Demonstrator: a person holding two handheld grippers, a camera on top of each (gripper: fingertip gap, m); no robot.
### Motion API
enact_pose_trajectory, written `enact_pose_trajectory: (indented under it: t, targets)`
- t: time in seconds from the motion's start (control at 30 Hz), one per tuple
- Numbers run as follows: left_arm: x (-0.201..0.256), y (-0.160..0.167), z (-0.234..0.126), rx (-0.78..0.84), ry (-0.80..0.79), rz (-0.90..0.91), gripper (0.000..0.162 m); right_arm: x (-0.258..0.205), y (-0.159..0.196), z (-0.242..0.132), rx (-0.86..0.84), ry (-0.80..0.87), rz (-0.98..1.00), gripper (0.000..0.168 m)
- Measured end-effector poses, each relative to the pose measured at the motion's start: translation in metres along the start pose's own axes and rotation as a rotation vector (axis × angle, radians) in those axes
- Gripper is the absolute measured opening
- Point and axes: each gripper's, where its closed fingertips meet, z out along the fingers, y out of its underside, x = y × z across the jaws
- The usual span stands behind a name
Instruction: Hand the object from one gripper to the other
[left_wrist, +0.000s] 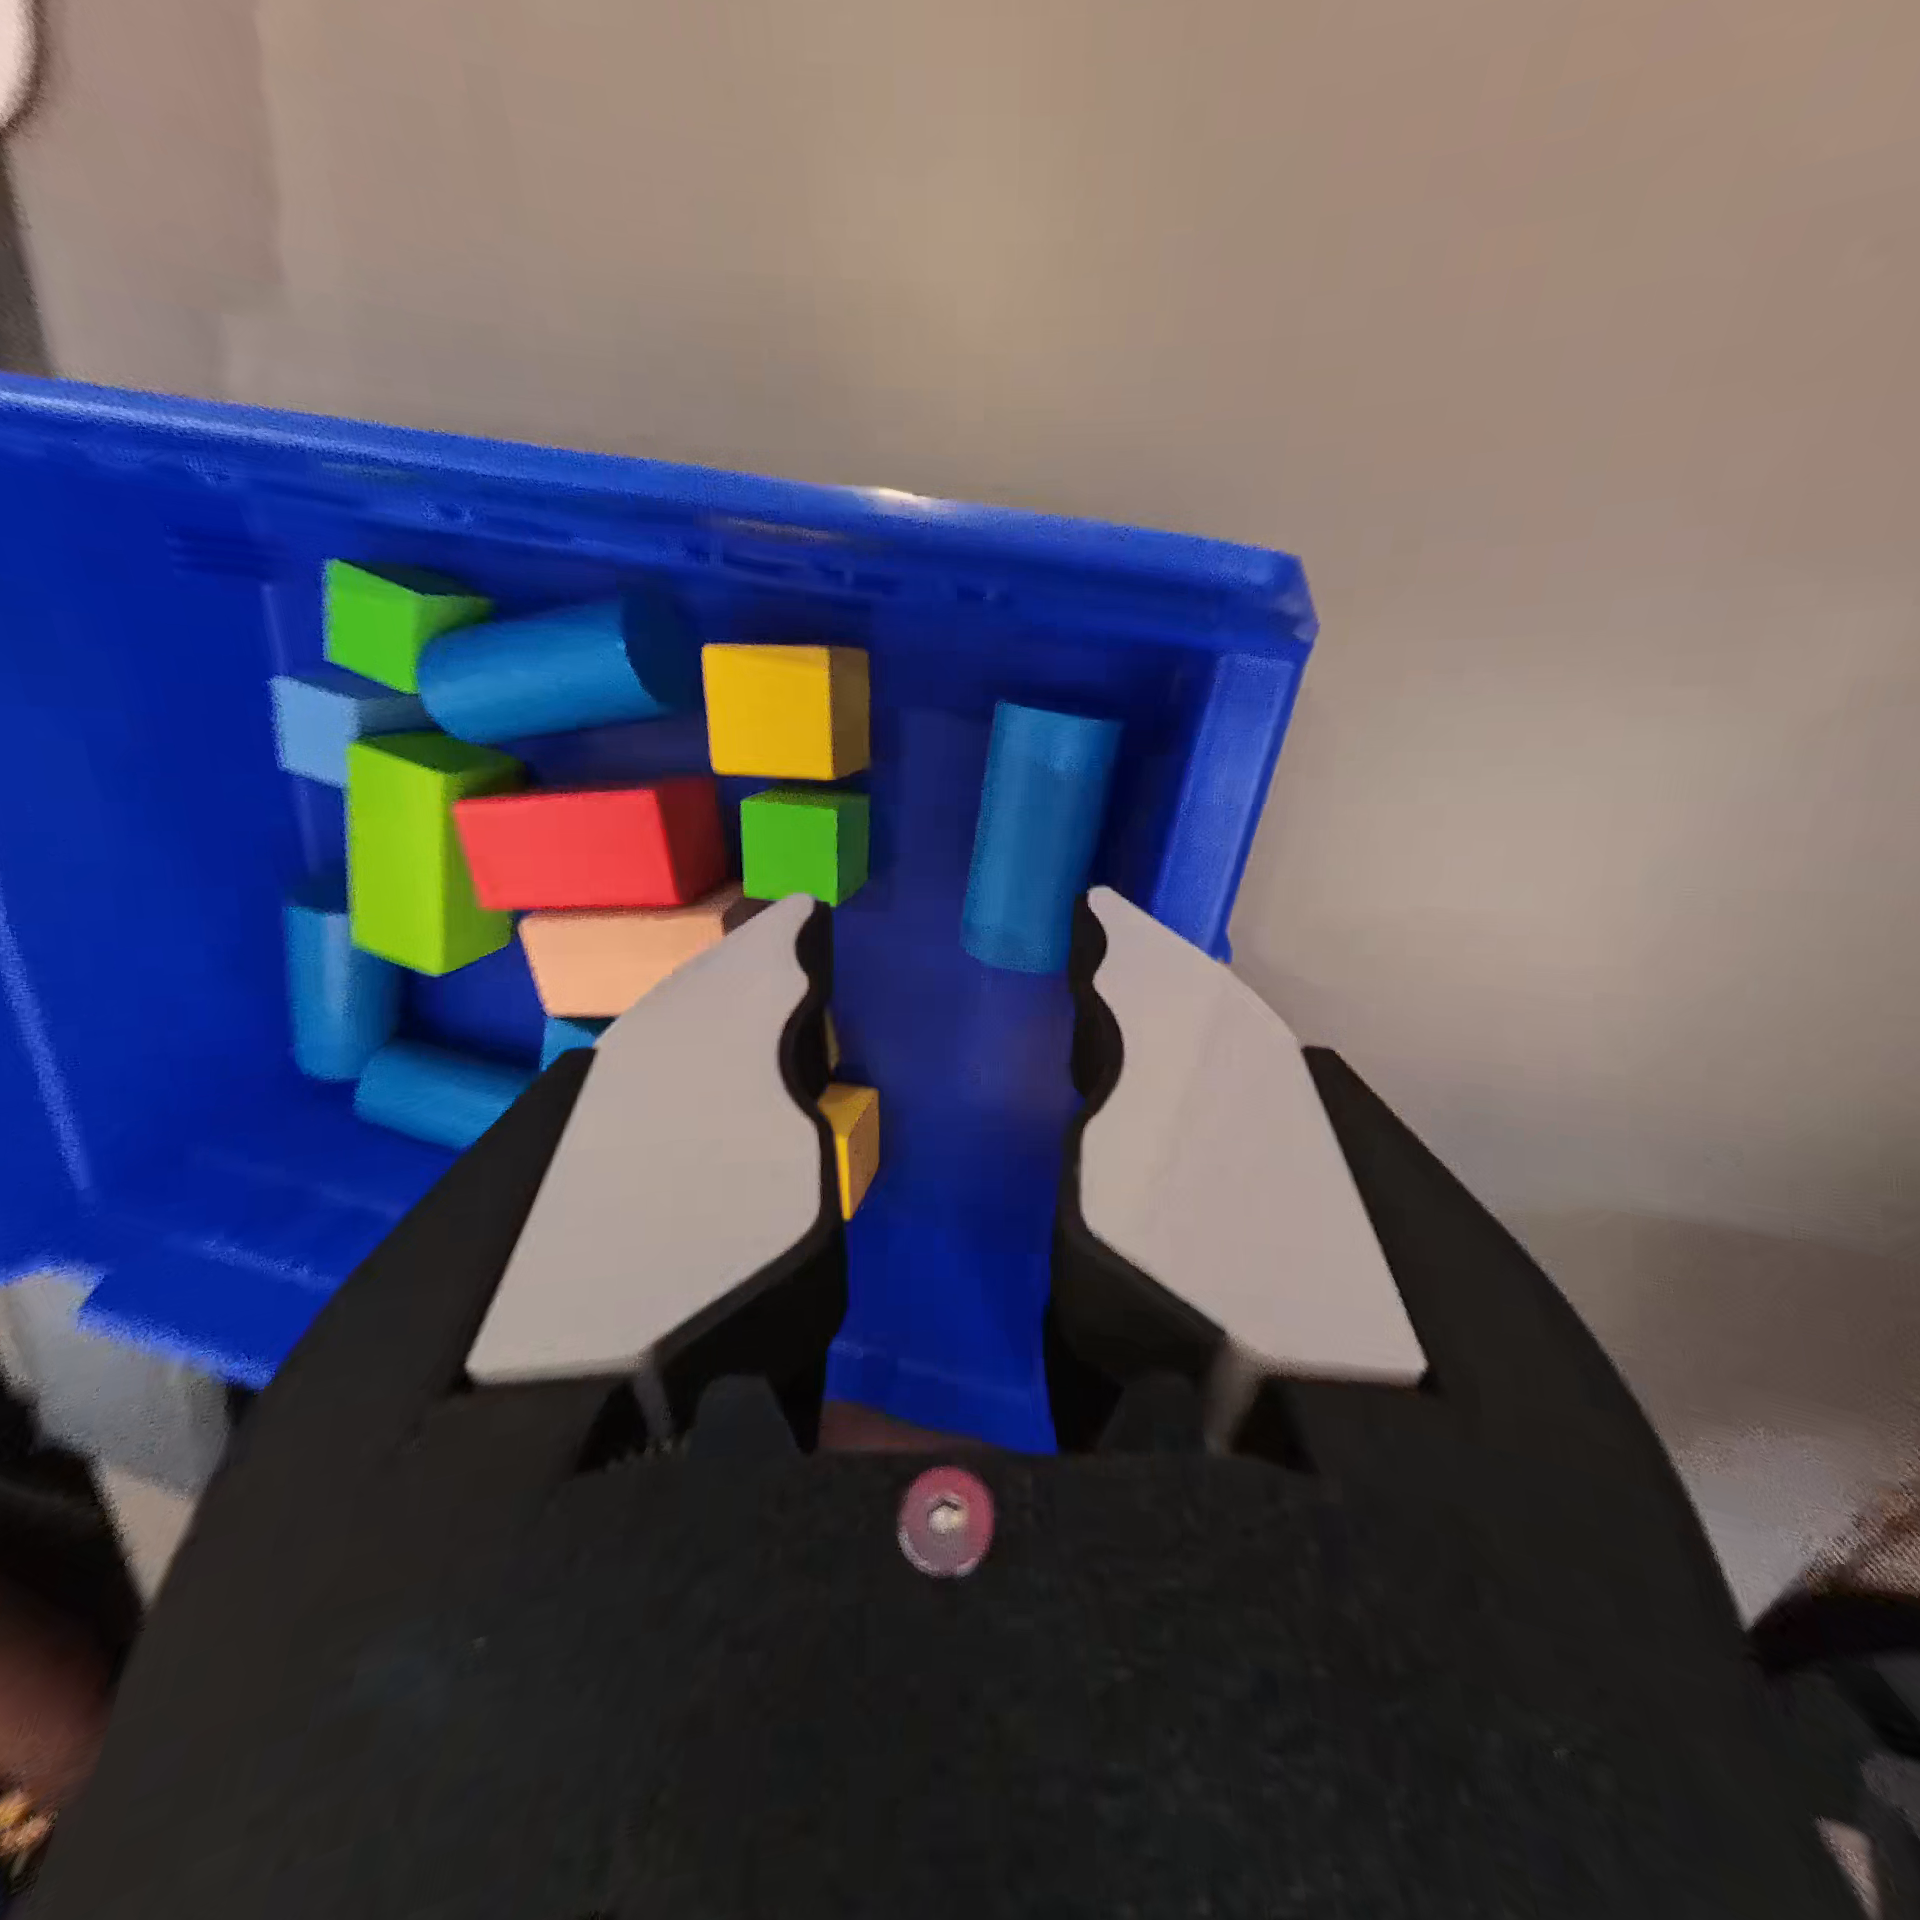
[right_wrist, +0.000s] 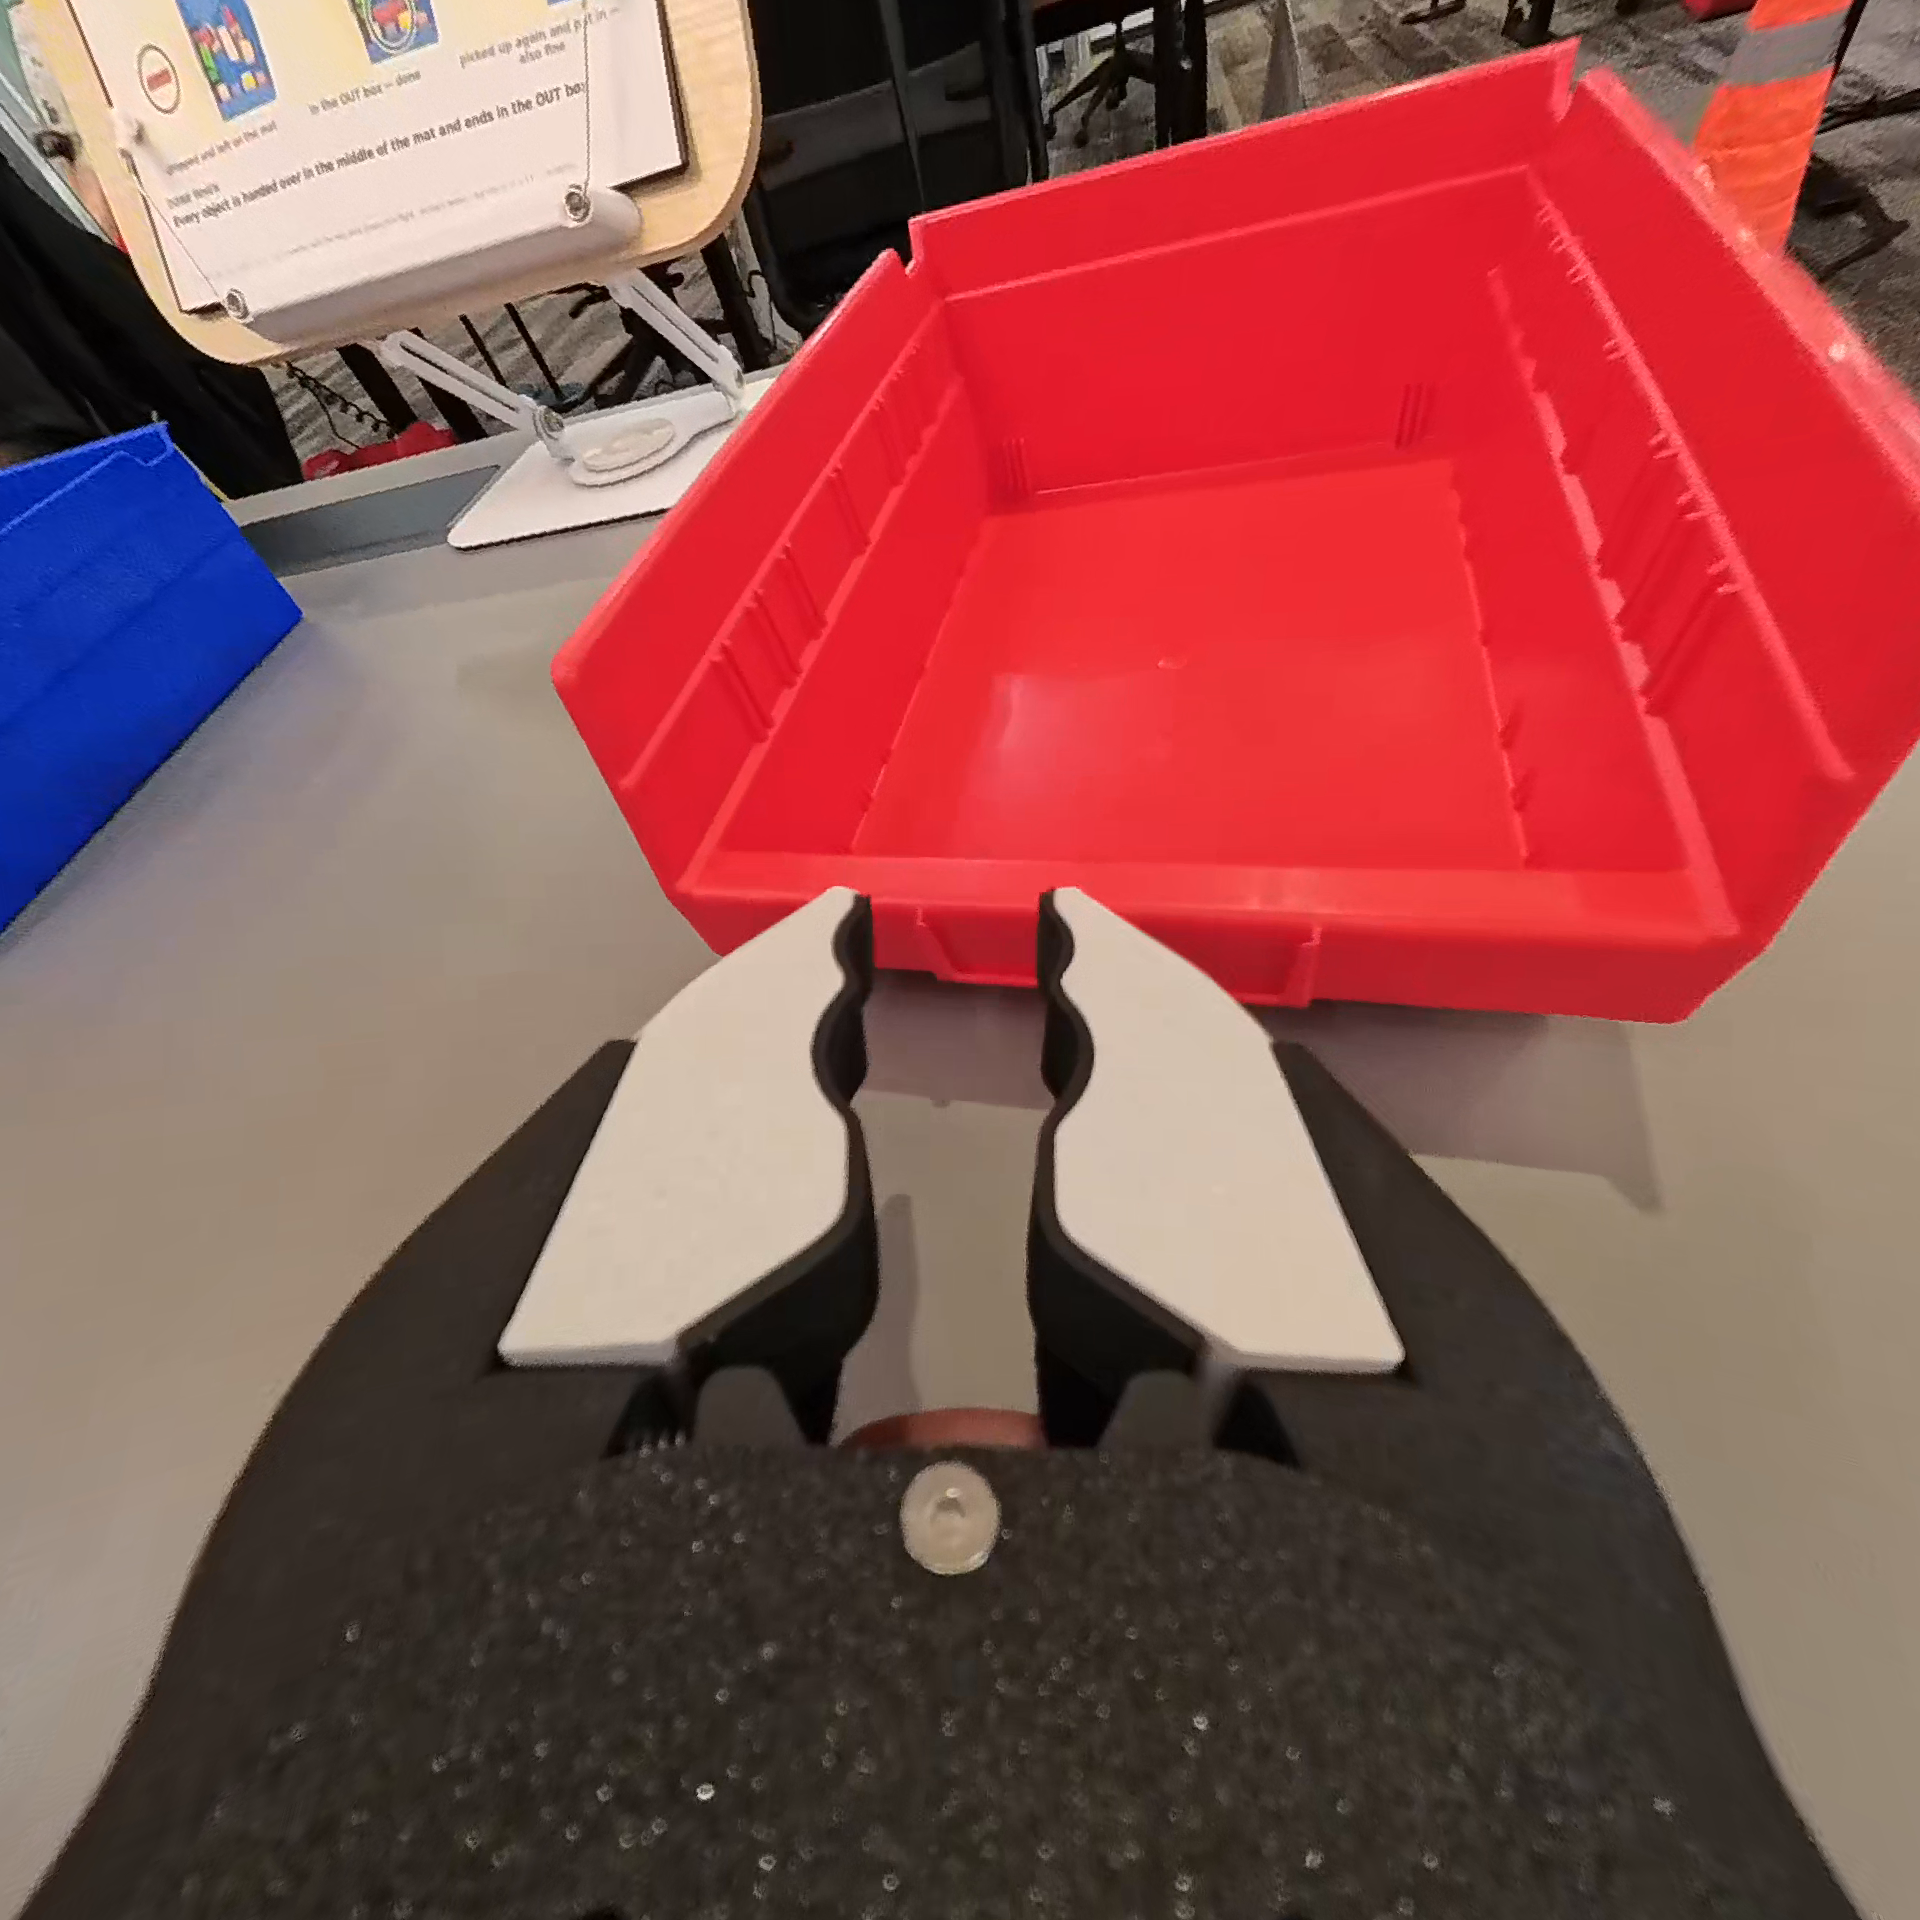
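In the left wrist view a blue bin (left_wrist: 727, 520) holds several wooden blocks: a red block (left_wrist: 587, 844), a yellow cube (left_wrist: 781, 711), a small green cube (left_wrist: 802, 844), a blue cylinder (left_wrist: 1034, 831), a tan block (left_wrist: 613, 951) and others. My left gripper (left_wrist: 948, 904) is open and empty above the bin, its tips between the green cube and the blue cylinder. A small yellow block (left_wrist: 852, 1143) shows beside the left finger. In the right wrist view my right gripper (right_wrist: 951, 899) is open and empty, hovering over the grey table just before an empty red bin (right_wrist: 1247, 904).
The blue bin's corner (right_wrist: 114, 623) shows at the left of the right wrist view. A tilted board with a printed sheet (right_wrist: 416, 135) on a white stand (right_wrist: 613, 457) is behind the table. Grey table surface (right_wrist: 364, 935) lies between the bins.
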Motion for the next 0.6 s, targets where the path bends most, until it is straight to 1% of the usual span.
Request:
enact_pose_trajectory:
  t: [0.1,0.2,0.33,0.43,0.5,0.6]
  targets:
    - [0.002,0.003,0.012,-0.025,0.102,0.032,0.041,0.0,0.002,0.003,-0.012,-0.007,0.013,0.03]
    - [0.008,0.008,0.024,-0.076,0.136,0.078,0.041,0.002,0.001,0.002,-0.007,0.001,0.022,0.03]
    - [0.01,0.008,0.041,-0.088,0.158,0.085,0.04,0.001,0.001,0.003,-0.008,-0.005,0.029,0.03]
    - [0.012,0.01,0.055,-0.095,0.172,0.076,0.034,-0.001,0.002,0.004,-0.014,-0.006,0.016,0.03]
    - [0.01,0.014,0.063,-0.103,0.154,0.079,0.031,-0.001,0.002,0.004,-0.016,0.0,-0.001,0.03]
    - [0.009,0.016,0.062,-0.098,0.129,0.084,0.031,0.0,0.002,0.003,-0.012,0.011,-0.013,0.03]
